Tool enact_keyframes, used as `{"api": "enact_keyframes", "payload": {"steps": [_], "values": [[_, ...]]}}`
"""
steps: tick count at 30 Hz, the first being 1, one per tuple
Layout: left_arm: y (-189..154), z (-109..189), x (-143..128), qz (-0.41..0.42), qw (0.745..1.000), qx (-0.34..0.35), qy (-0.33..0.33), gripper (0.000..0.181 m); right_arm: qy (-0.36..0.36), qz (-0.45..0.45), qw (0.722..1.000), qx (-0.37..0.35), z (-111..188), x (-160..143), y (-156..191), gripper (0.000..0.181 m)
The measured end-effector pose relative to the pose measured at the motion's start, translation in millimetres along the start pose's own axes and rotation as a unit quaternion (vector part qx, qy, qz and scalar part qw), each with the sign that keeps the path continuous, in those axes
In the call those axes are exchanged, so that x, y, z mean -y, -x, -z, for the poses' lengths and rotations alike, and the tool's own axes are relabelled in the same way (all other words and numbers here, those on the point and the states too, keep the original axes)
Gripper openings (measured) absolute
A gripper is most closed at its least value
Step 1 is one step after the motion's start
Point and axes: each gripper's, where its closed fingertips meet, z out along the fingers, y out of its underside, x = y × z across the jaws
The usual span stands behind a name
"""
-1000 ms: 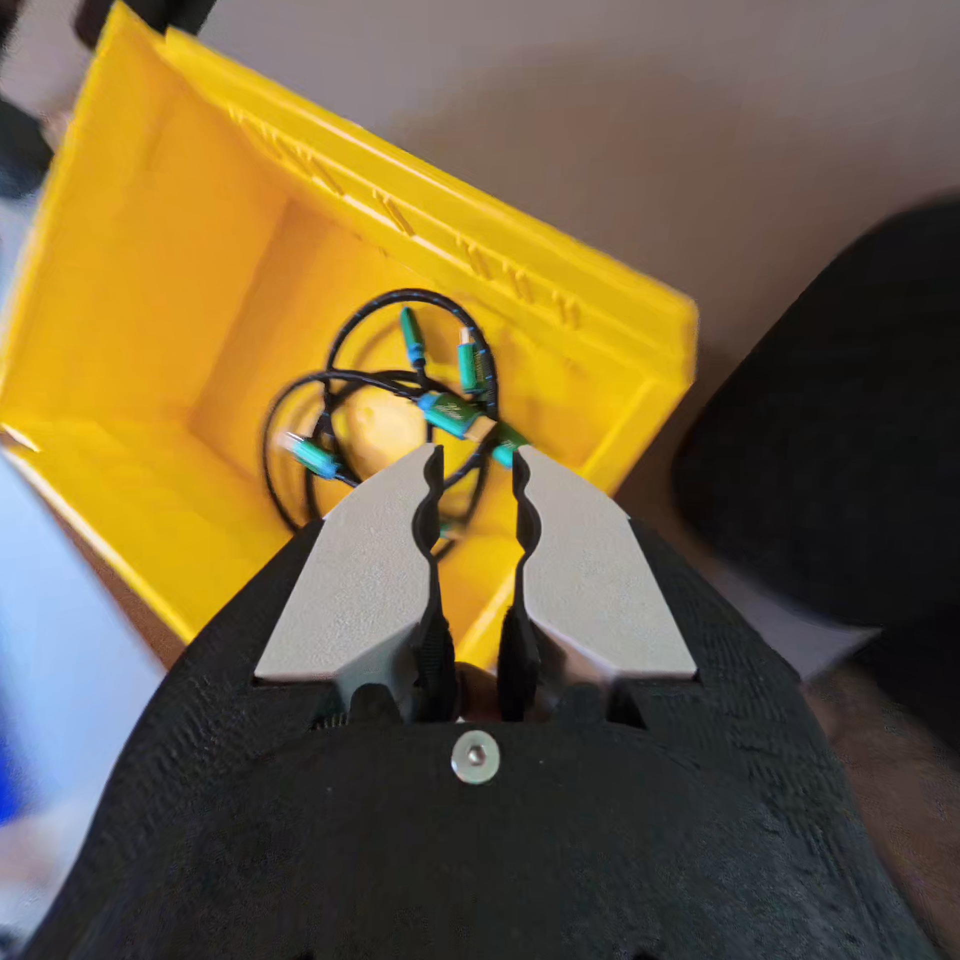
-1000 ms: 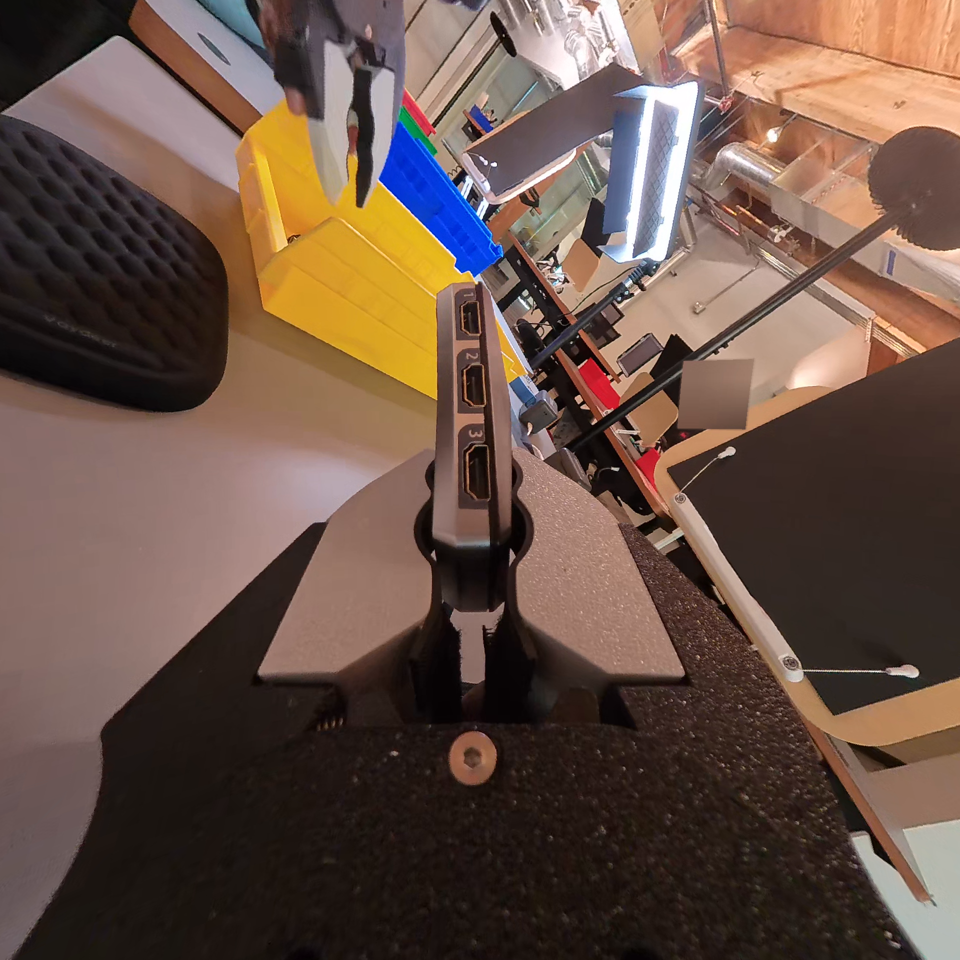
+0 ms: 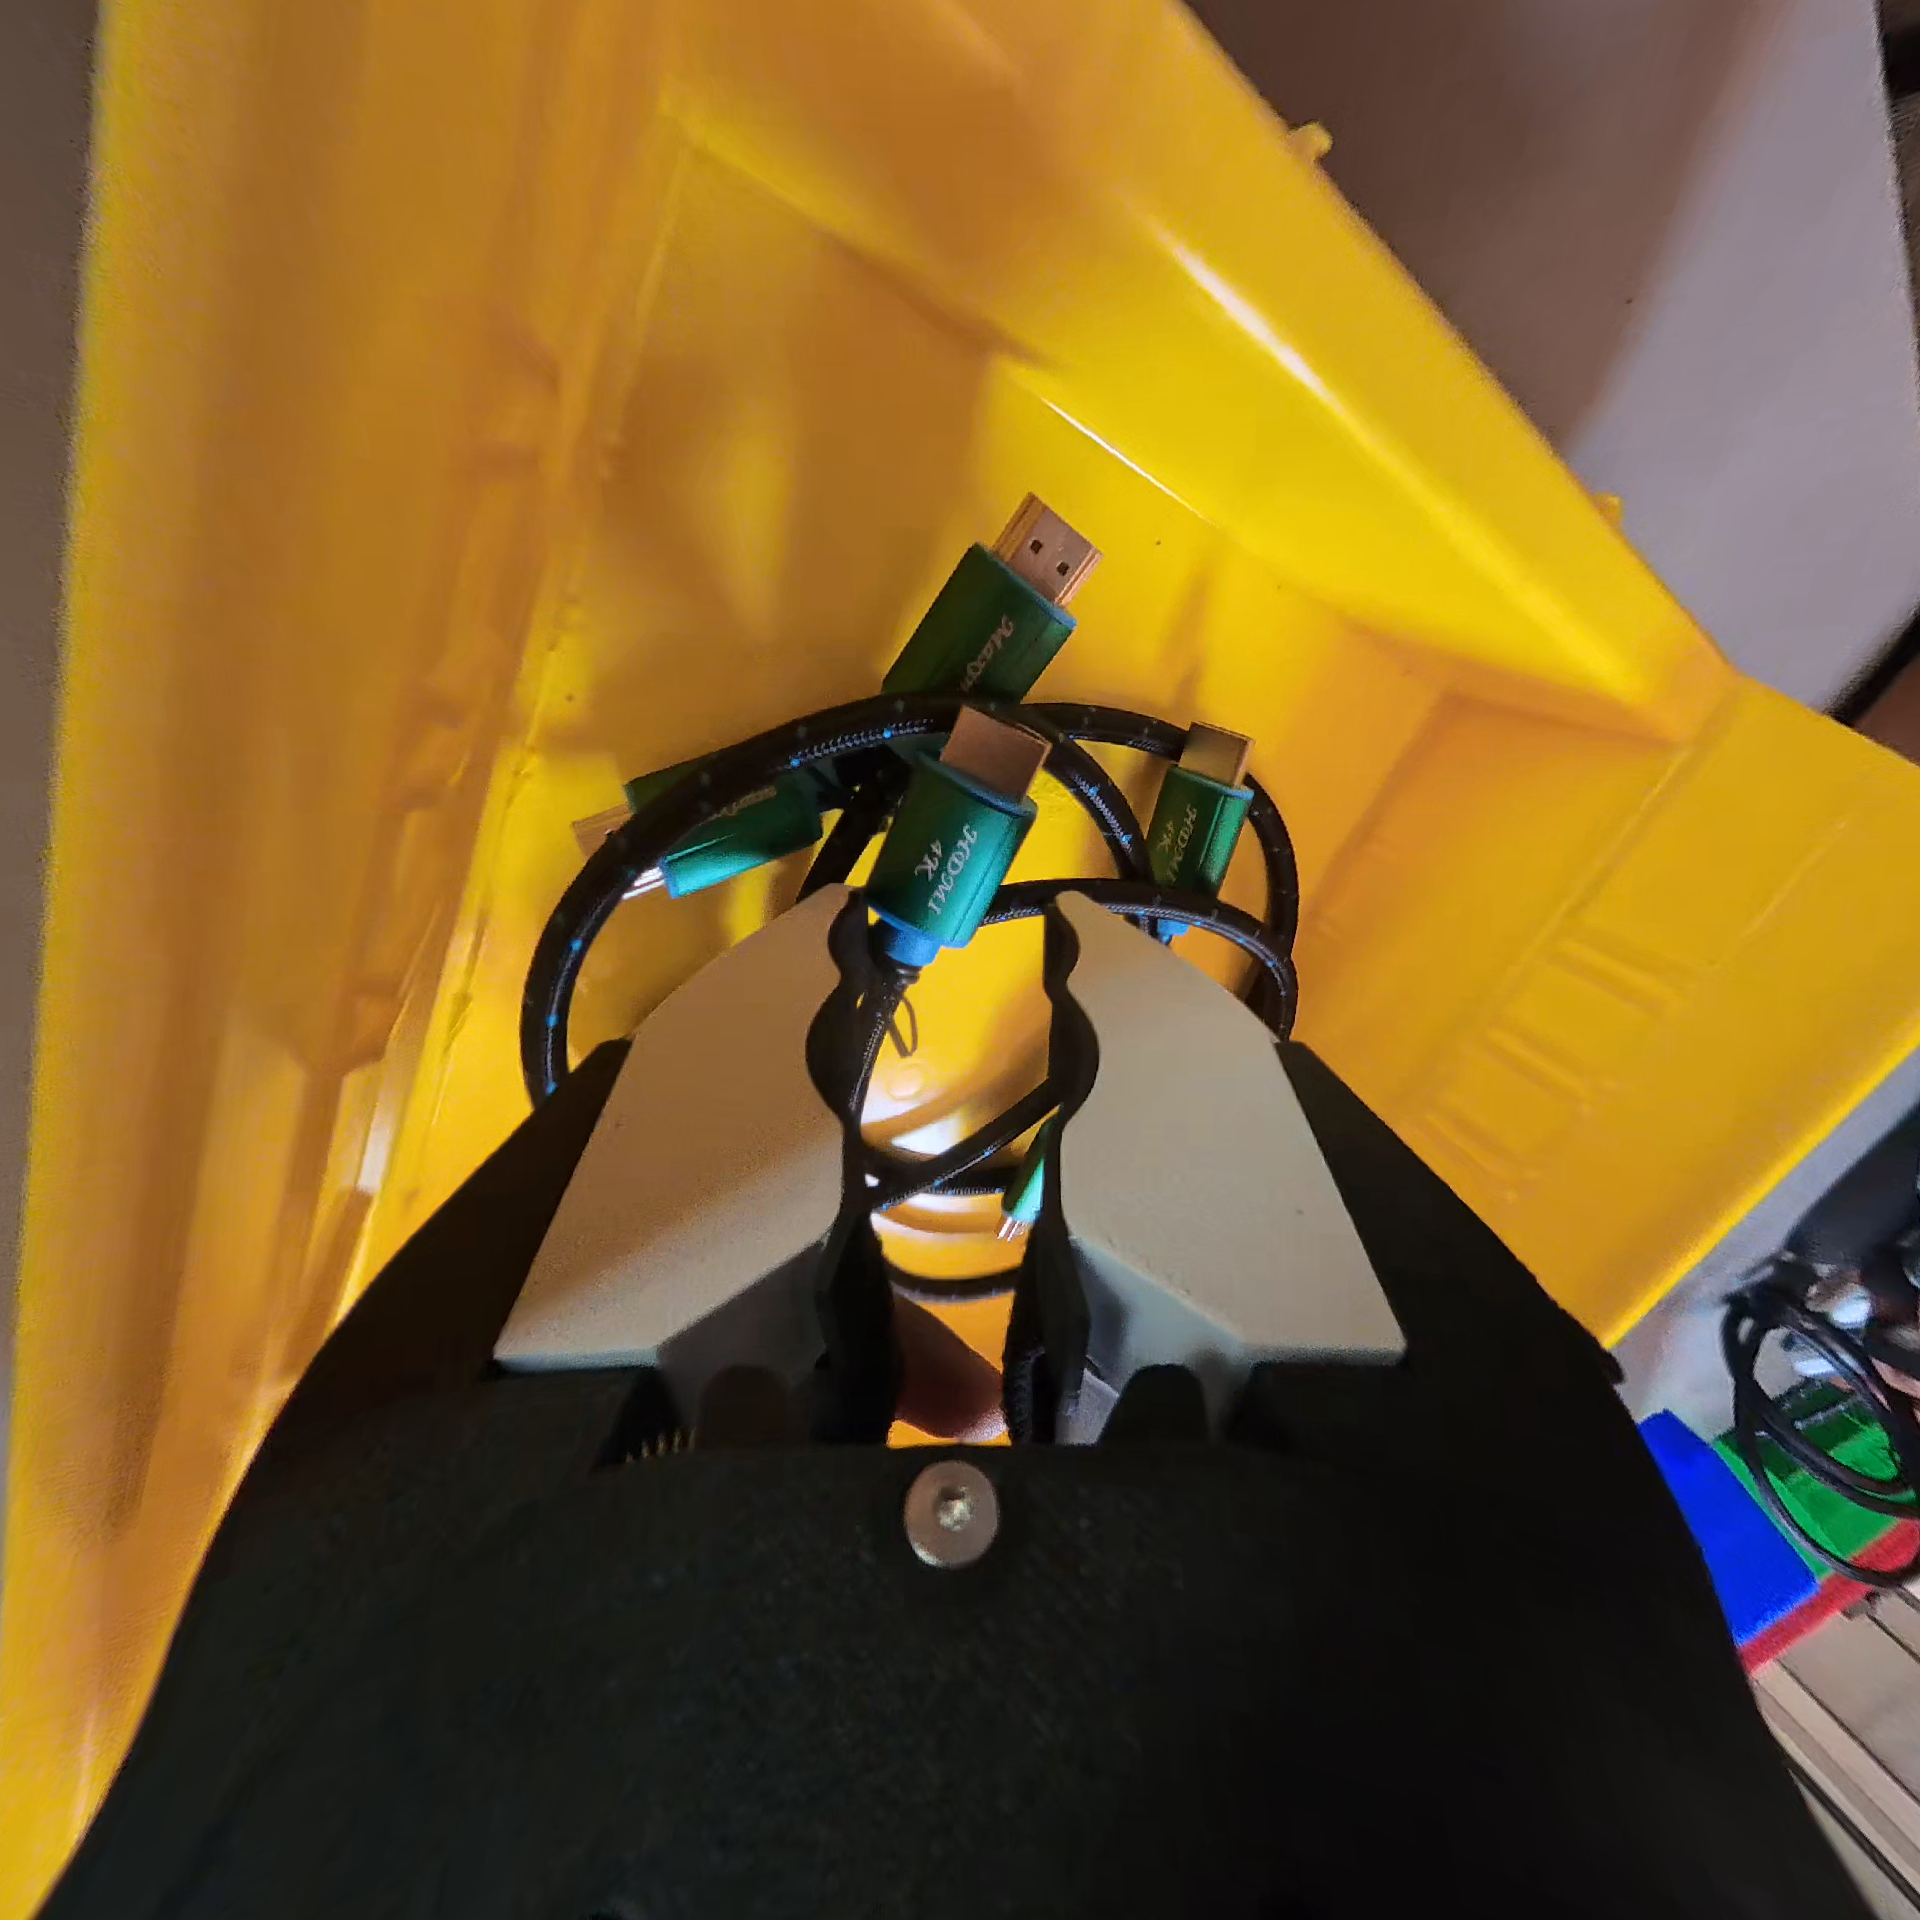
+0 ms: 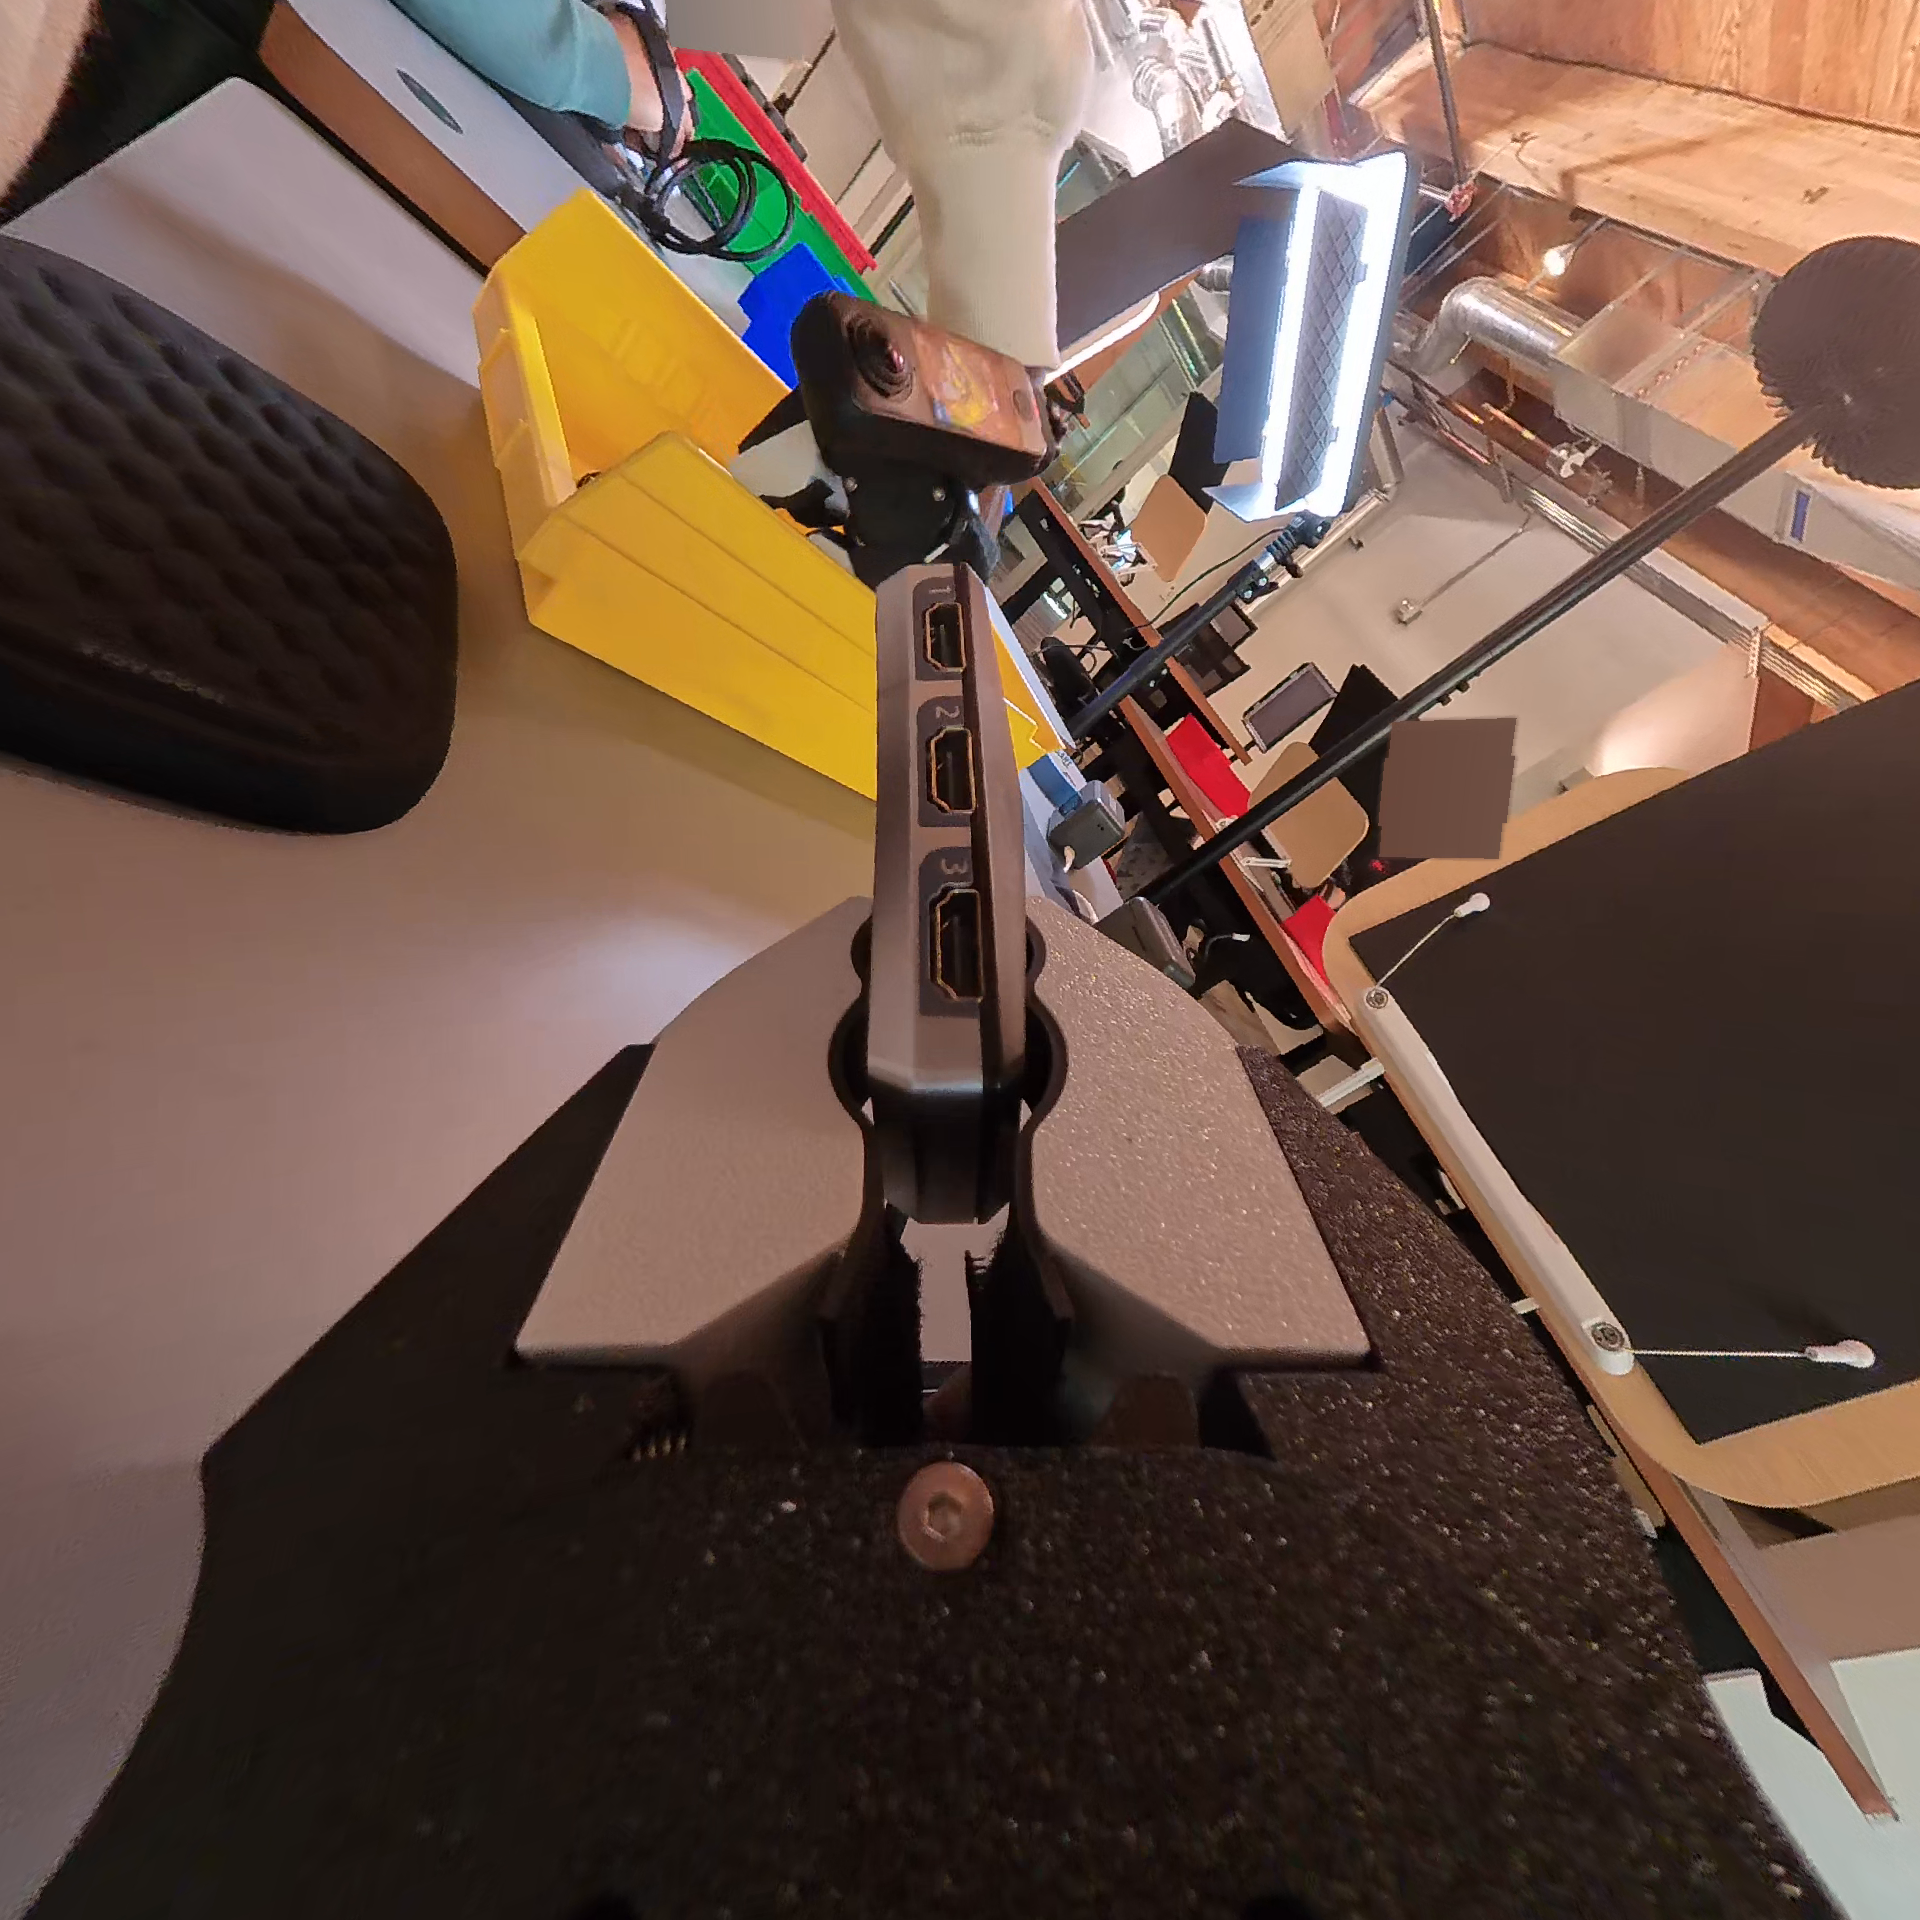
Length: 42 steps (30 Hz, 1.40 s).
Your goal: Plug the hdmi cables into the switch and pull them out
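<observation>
Your left gripper has gone down deep into the yellow bin since a second ago; before, it was up above the bin, and now the yellow walls fill almost the whole left wrist view. Its jaws are spread apart, much as before, and nothing is pinched in them. The hdmi cables lie in a black tangle on the bin floor, right at the tips. One green plug sits just in front of the left fingertip, and its cord runs down between the jaws. More green plugs with gold ends point up and away behind it. Your right gripper has hardly moved. Its jaws are pinching the switch just as before, holding it standing up, with its three ports in a row facing you. The switch is up off the counter. Behind it you can see the yellow bin and the back of your left gripper, which now sits lower in the right wrist view. A black bumpy pad lies on the counter beside the bin.
</observation>
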Motion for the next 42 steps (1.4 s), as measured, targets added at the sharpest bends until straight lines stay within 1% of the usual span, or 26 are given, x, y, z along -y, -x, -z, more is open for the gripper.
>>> {"api": "enact_keyframes", "payload": {"steps": [2, 5, 7, 8, 9, 10, 12, 14, 16, 20, 22, 23, 24, 25, 26, 27, 29, 31, 33, 34, 35, 36, 37, 39, 40, 42], "values": [[-2, -3, 1, 0.015, 0.999, -0.029, -0.005, 0.031, 0.001, 0.001, 1.0, -0.002, 0, 0, -1, 0.022], [-4, -4, 6, 0.071, 0.996, -0.05, -0.016, 0.025, 0.001, -0.002, 1.0, -0.006, 1, -1, -2, 0.022], [4, 3, 7, 0.136, 0.99, -0.002, -0.035, 0.024, -0.001, -0.007, 1.0, -0.006, 2, -1, -3, 0.022], [10, 11, 8, 0.189, 0.98, 0.033, -0.06, 0.024, -0.002, -0.01, 1.0, -0.007, 3, -1, -4, 0.022], [16, 22, 7, 0.246, 0.962, 0.076, -0.087, 0.024, -0.004, -0.014, 1.0, -0.008, 3, -1, -4, 0.022], [21, 34, 4, 0.299, 0.939, 0.128, -0.108, 0.023, -0.004, -0.017, 1.0, -0.01, 3, 0, -5, 0.022], [21, 62, -7, 0.39, 0.882, 0.233, -0.122, 0.022, -0.002, -0.025, 1.0, -0.015, 3, -1, -7, 0.022], [12, 90, -9, 0.465, 0.815, 0.32, -0.133, 0.022, 0.002, -0.029, 0.999, -0.022, 1, -2, -9, 0.022], [1, 117, -5, 0.528, 0.738, 0.398, -0.134, 0.022, 0.012, -0.021, 0.999, -0.031, -1, -2, -11, 0.022], [-26, 178, 13, 0.55, 0.61, 0.56, -0.107, 0.021, 0.028, 0.002, 0.999, -0.046, -6, 0, -12, 0.022], [-41, 212, 25, 0.537, 0.551, 0.631, -0.095, 0.021, 0.029, 0.009, 0.998, -0.055, -6, 3, -14, 0.022], [-47, 227, 34, 0.528, 0.524, 0.66, -0.104, 0.021, 0.029, 0.011, 0.998, -0.061, -4, 4, -15, 0.022], [-51, 240, 45, 0.518, 0.503, 0.681, -0.121, 0.021, 0.028, 0.012, 0.997, -0.067, -3, 5, -18, 0.022], [-51, 249, 58, 0.509, 0.494, 0.69, -0.144, 0.021, 0.028, 0.013, 0.997, -0.074, 0, 6, -21, 0.022], [-49, 252, 74, 0.503, 0.501, 0.683, -0.172, 0.021, 0.028, 0.015, 0.996, -0.079, 3, 7, -24, 0.022], [-43, 249, 93, 0.5, 0.526, 0.657, -0.204, 0.021, 0.028, 0.016, 0.996, -0.086, 7, 8, -29, 0.022], [-24, 230, 136, 0.499, 0.598, 0.567, -0.268, 0.021, 0.028, 0.023, 0.995, -0.094, 15, 11, -36, 0.022], [-1, 199, 173, 0.5, 0.663, 0.466, -0.305, 0.021, 0.025, 0.028, 0.995, -0.098, 22, 13, -40, 0.022], [21, 154, 192, 0.521, 0.71, 0.375, -0.29, 0.021, 0.016, 0.028, 0.995, -0.098, 24, 15, -41, 0.022], [32, 133, 196, 0.532, 0.721, 0.345, -0.281, 0.021, 0.016, 0.028, 0.995, -0.098, 23, 16, -40, 0.022], [46, 121, 195, 0.543, 0.714, 0.341, -0.281, 0.021, 0.016, 0.031, 0.995, -0.095, 22, 15, -39, 0.022], [58, 116, 192, 0.554, 0.697, 0.347, -0.293, 0.021, 0.017, 0.034, 0.995, -0.093, 21, 15, -37, 0.022], [67, 115, 192, 0.559, 0.69, 0.339, -0.31, 0.021, 0.018, 0.036, 0.995, -0.09, 20, 15, -36, 0.022], [77, 99, 192, 0.557, 0.718, 0.28, -0.31, 0.021, 0.015, 0.032, 0.996, -0.086, 19, 14, -36, 0.022], [86, 90, 186, 0.565, 0.723, 0.26, -0.302, 0.021, 0.012, 0.024, 0.996, -0.087, 19, 13, -37, 0.022], [107, 71, 172, 0.589, 0.718, 0.23, -0.29, 0.02, 0.01, 0.003, 0.995, -0.095, 22, 10, -43, 0.022]]}}
